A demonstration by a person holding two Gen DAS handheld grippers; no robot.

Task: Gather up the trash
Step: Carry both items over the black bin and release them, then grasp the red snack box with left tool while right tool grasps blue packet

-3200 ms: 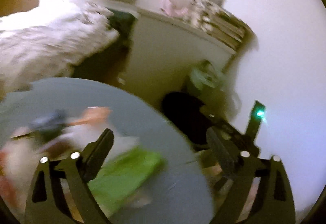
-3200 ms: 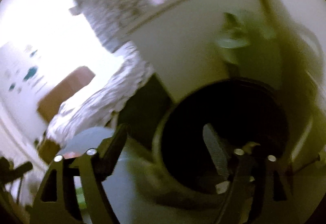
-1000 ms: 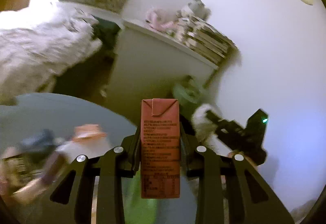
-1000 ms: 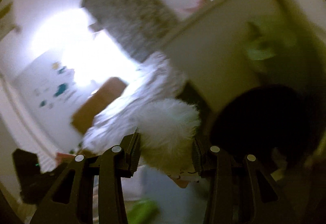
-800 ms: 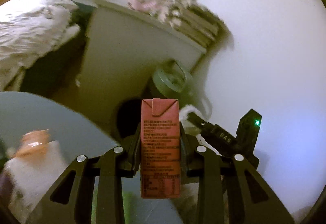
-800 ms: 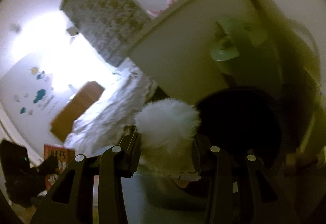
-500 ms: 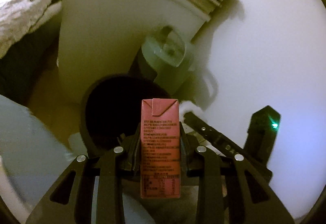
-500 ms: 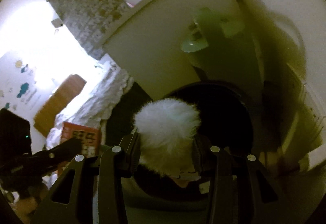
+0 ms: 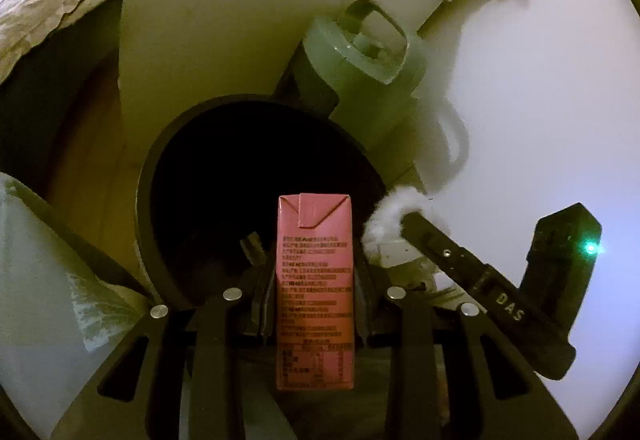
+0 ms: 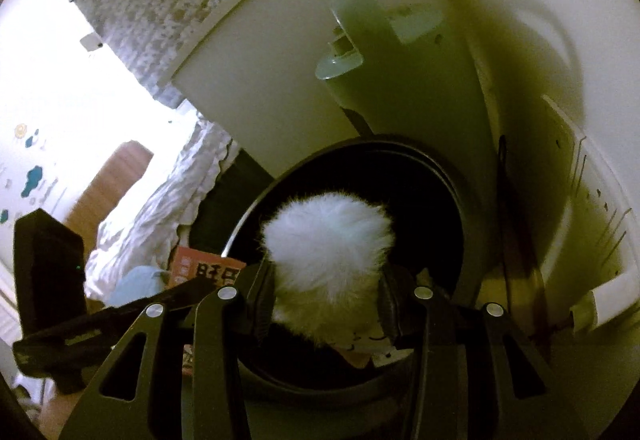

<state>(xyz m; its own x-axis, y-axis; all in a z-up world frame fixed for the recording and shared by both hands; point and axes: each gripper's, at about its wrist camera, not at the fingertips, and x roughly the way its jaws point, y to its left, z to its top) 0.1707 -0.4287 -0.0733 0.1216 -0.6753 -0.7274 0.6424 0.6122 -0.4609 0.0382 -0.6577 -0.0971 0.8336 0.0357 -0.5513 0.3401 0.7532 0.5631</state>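
The left gripper (image 9: 314, 280) is holding a red rectangular drink carton (image 9: 315, 292) upright between its fingers, just over the near rim of the round black trash bin (image 9: 160, 176), so a release would likely drop it inside. The right gripper (image 10: 326, 298) is loosening its fingers around a fluffy white ball (image 10: 328, 240), poised above the same bin's dark mouth.

Both views are running dim with a yellow-green cast. The window (image 10: 80, 88) is blowing out white at the right view's left. The bin (image 9: 256, 200) interior is reading pure black. A green LED (image 9: 591, 248) is flaring. Fisheye is bending edges; focus is holding sharp.
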